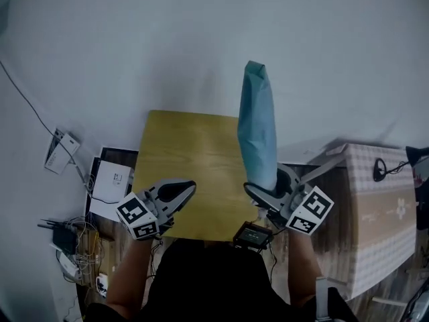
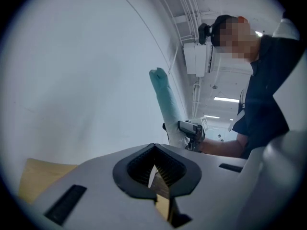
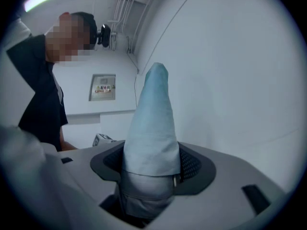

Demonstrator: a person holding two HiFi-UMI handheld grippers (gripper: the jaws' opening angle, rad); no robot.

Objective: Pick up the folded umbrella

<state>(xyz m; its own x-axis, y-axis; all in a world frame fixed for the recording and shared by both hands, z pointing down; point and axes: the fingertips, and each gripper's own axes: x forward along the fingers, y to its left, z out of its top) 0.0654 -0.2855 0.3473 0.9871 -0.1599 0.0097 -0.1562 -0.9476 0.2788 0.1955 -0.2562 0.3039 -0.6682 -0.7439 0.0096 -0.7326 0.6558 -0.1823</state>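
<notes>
The folded umbrella [image 1: 258, 126], in a light blue sleeve, is off the yellow table [image 1: 188, 159] and stands out of my right gripper [image 1: 271, 190], pointing away from me. The right gripper view shows that gripper [image 3: 151, 171] shut on the umbrella [image 3: 153, 123] near its lower end, the dark pads pressing both sides. My left gripper [image 1: 175, 194] hovers over the table's near edge, to the left of the umbrella and apart from it. The left gripper [image 2: 156, 176] is shut with nothing in it; the left gripper view also shows the umbrella [image 2: 165, 104] and the right gripper [image 2: 192, 131] beyond.
A checked-cloth box [image 1: 375, 206] stands right of the table. Papers [image 1: 110, 180], a cable tangle [image 1: 74, 247] and a power adapter [image 1: 60, 149] lie on the floor to the left. A white wall rises behind the table.
</notes>
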